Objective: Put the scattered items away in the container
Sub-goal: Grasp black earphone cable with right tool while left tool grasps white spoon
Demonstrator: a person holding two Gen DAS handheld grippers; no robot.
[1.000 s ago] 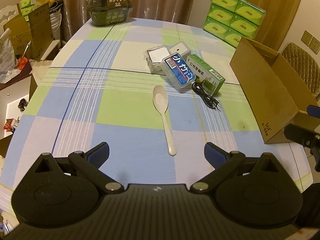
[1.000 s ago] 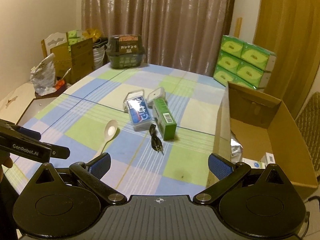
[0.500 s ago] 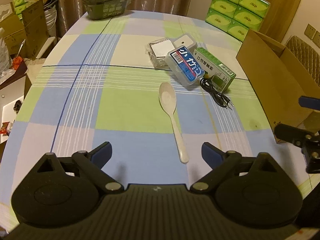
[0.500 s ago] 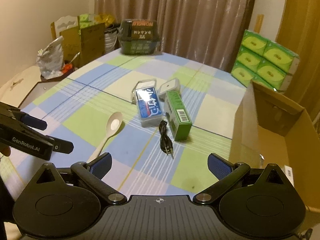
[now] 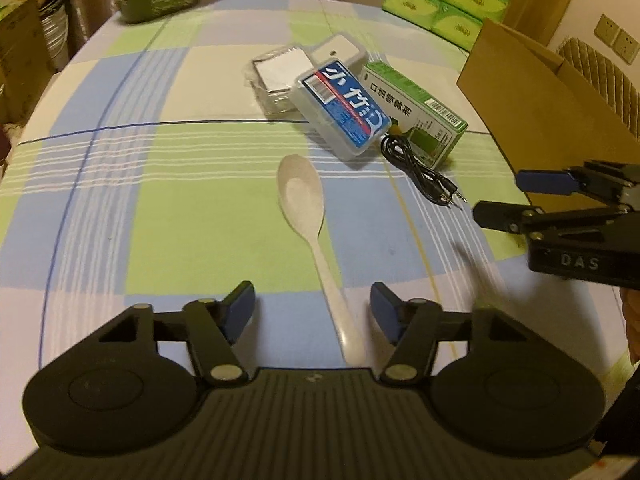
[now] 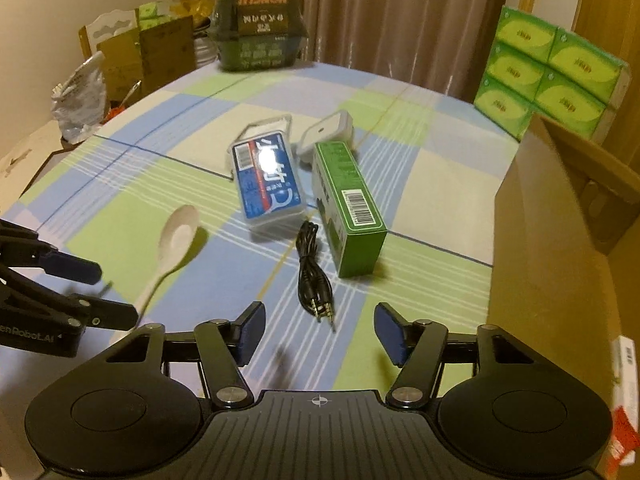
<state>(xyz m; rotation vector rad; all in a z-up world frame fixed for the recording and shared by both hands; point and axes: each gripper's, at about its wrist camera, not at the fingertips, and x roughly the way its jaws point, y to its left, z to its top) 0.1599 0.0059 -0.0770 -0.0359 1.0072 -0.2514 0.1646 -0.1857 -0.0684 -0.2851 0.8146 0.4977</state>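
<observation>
A white spoon [image 5: 312, 228] lies on the checked tablecloth; its handle end sits between the open fingers of my left gripper [image 5: 312, 312]. Beyond it lie a clear box with a blue label [image 5: 344, 110], a green carton [image 5: 416, 108], a black audio cable [image 5: 420, 172], a clear case [image 5: 280, 76] and a small white box [image 5: 338, 50]. The cardboard box [image 5: 552, 108] stands at the right. My right gripper [image 6: 318, 336] is open and empty, just short of the cable's plugs [image 6: 322, 308]. The spoon [image 6: 176, 240] shows at its left.
A dark green basket [image 6: 260, 36] stands at the table's far end. Green tissue packs [image 6: 552, 68] are stacked behind the cardboard box [image 6: 560, 220]. Cartons and a bag [image 6: 80, 96] sit beyond the table's left edge.
Both grippers have moved forward and lower toward the table. The left one has come over the spoon's handle; the right one has closed in on the cable. No item has moved.
</observation>
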